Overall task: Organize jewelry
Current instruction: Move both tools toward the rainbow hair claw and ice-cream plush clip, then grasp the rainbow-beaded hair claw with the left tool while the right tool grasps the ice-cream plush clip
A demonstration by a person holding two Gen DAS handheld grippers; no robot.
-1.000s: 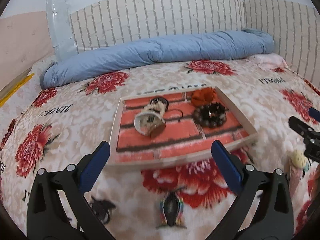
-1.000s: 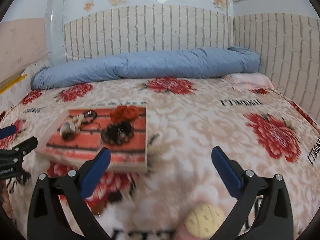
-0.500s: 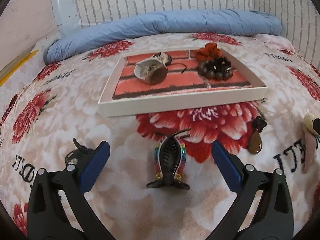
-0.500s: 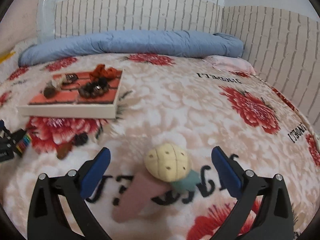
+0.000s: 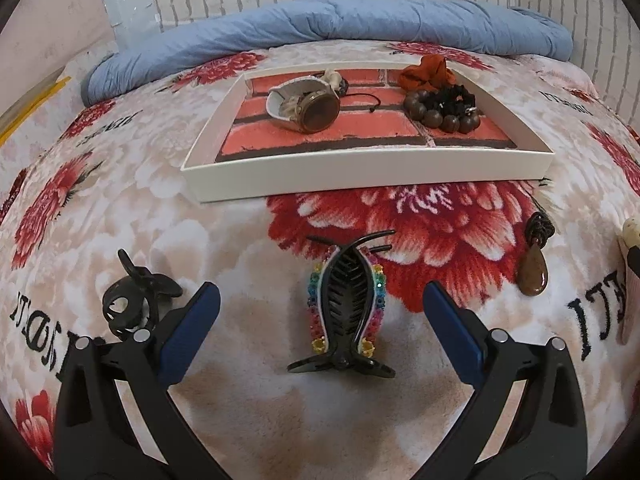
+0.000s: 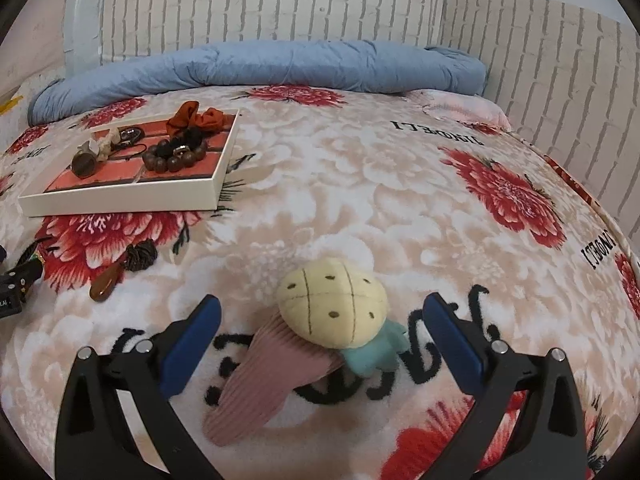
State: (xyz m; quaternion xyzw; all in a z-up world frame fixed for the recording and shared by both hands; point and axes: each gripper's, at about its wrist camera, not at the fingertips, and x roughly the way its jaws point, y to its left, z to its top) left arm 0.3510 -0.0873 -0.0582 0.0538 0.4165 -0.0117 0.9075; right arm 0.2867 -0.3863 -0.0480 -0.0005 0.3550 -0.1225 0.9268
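My left gripper (image 5: 320,304) is open, its blue fingers either side of a black claw clip with rainbow beads (image 5: 346,304) lying on the floral blanket. My right gripper (image 6: 320,316) is open around a plush clip with a cream head and pink ribbed body (image 6: 316,332). A white tray with a brick-print floor (image 5: 368,170) holds a watch (image 5: 304,106), a wooden bead bracelet (image 5: 440,114), black and orange scrunchies (image 5: 426,74). The tray also shows in the right wrist view (image 6: 120,202).
A small black claw clip (image 5: 132,300) lies left of my left gripper. A brown teardrop pendant (image 5: 532,272) on a cord lies to the right, also in the right wrist view (image 6: 108,284). A rolled blue quilt (image 5: 320,28) lies along the brick-pattern wall.
Both grippers have dropped lower and closer to the blanket. The rainbow clip now sits between my left fingers, the plush clip between my right fingers.
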